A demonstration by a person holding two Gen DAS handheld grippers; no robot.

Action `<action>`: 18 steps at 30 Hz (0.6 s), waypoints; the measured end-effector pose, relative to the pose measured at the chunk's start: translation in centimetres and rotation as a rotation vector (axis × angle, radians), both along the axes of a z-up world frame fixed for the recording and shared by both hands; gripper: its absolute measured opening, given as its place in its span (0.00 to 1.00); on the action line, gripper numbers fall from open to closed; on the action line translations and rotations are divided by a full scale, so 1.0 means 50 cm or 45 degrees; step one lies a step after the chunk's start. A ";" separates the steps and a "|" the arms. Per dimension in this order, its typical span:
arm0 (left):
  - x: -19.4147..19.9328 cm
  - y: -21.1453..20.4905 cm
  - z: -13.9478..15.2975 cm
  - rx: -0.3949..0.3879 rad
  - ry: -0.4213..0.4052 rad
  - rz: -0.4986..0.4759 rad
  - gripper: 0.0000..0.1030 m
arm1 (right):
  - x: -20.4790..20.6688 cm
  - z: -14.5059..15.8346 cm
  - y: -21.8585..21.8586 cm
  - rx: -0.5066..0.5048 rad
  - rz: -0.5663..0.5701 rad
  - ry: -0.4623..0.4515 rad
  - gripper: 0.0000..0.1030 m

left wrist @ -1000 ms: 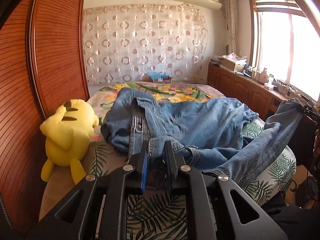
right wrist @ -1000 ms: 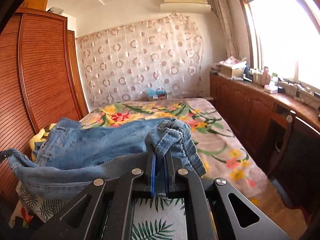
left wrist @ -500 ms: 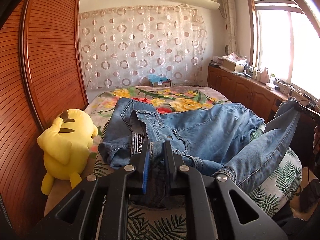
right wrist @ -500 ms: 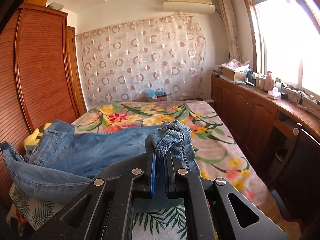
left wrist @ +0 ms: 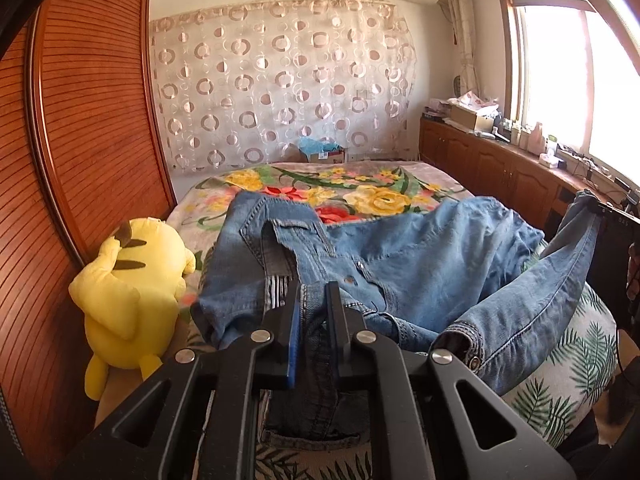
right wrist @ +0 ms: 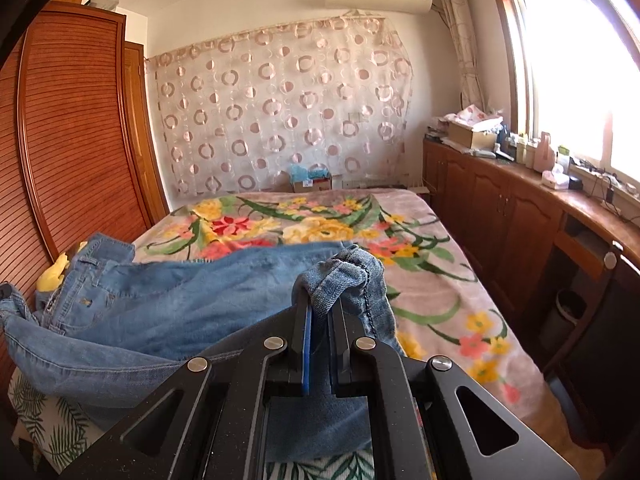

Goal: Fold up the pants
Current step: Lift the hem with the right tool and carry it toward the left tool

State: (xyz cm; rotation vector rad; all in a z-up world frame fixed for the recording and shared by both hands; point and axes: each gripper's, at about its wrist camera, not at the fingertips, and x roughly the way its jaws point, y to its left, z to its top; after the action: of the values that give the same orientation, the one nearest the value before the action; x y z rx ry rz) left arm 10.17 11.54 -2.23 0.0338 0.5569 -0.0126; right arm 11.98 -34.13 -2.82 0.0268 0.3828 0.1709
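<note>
The blue denim pants [left wrist: 400, 256] lie spread across the near end of the bed [left wrist: 360, 184]. My left gripper [left wrist: 314, 300] is shut on the waistband end of the pants, held low over the bed. My right gripper [right wrist: 320, 304] is shut on a leg cuff [right wrist: 344, 272], holding it above the bed. In the left wrist view that leg rises to the far right, where the right gripper [left wrist: 612, 214] pinches it. In the right wrist view the pants [right wrist: 180, 296] drape leftward to the waistband at the far left.
A yellow plush toy [left wrist: 128, 284] sits at the bed's left edge against the wooden wardrobe doors [left wrist: 80, 140]. Wooden cabinets [right wrist: 500, 216] with clutter run along the right under the window. A box [left wrist: 324, 152] stands beyond the bed by the curtain.
Both grippers have risen and pulled back a little with the denim still held. The pants have slid toward the near end of the bed, uncovering more floral blanket.
</note>
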 end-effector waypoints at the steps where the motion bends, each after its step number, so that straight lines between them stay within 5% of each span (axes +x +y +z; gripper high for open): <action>1: 0.008 -0.001 0.007 0.007 -0.005 0.001 0.12 | 0.002 0.008 0.001 -0.003 0.000 -0.013 0.06; 10: 0.114 0.020 0.065 0.012 -0.045 0.031 0.11 | 0.084 0.064 -0.003 -0.006 -0.018 -0.077 0.05; 18: 0.255 0.035 0.049 0.012 0.012 0.048 0.11 | 0.210 0.055 0.039 -0.055 -0.037 -0.027 0.05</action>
State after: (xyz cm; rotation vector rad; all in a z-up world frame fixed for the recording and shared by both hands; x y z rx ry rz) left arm 22.94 13.29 0.20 0.0325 0.5672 0.0269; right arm 22.46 -32.19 -0.09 -0.0118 0.3644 0.1345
